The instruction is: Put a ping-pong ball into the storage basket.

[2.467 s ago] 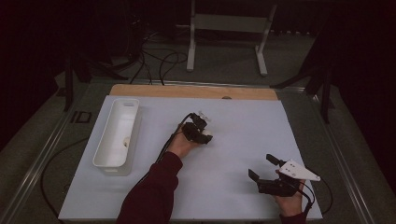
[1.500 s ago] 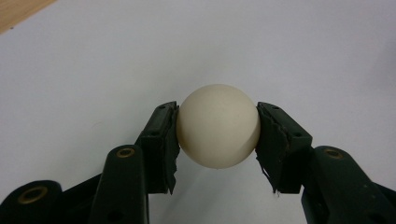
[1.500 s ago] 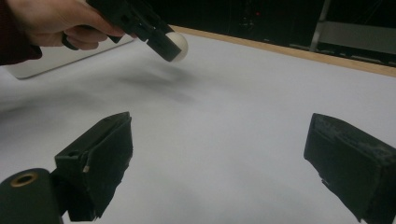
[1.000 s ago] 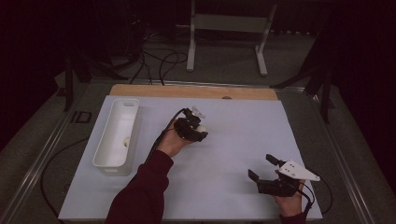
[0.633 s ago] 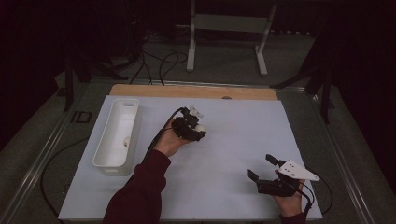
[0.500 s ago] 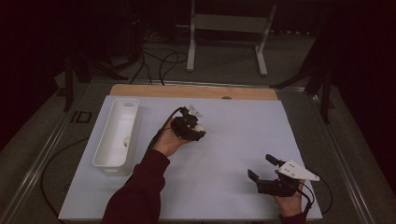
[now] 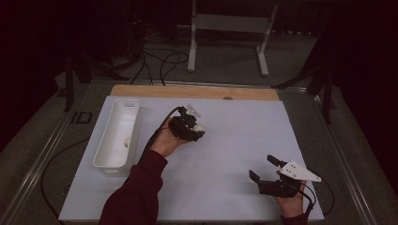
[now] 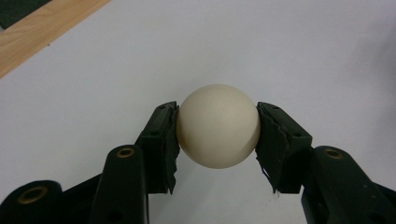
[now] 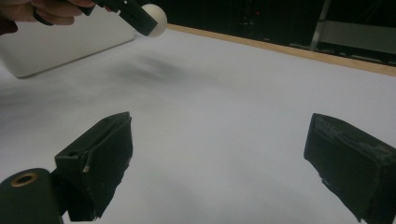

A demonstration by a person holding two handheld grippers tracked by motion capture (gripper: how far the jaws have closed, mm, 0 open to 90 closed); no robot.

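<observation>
**Ball pinched in the left gripper, right gripper idle**

Nearest the person, the right gripper [image 7: 264, 168] rests at the counter's [image 7: 234, 154] near right corner, its fingers [image 9: 95, 161] spread wide with nothing between them; the hand under it is cut off by the bottom edge of the high view. Farther in, near the middle of the white sheet, the left gripper [image 8: 217, 133] holds a cream ball [image 8: 218, 125] squeezed between both pads, lifted above the sheet. From above, the ball [image 7: 199, 127] is half hidden by the gripper body. Beyond to the left lies a long white bin [image 7: 104, 157]; a small pale thing inside is too small to identify. A wooden strip [image 7: 141, 90] edges the far side.
</observation>
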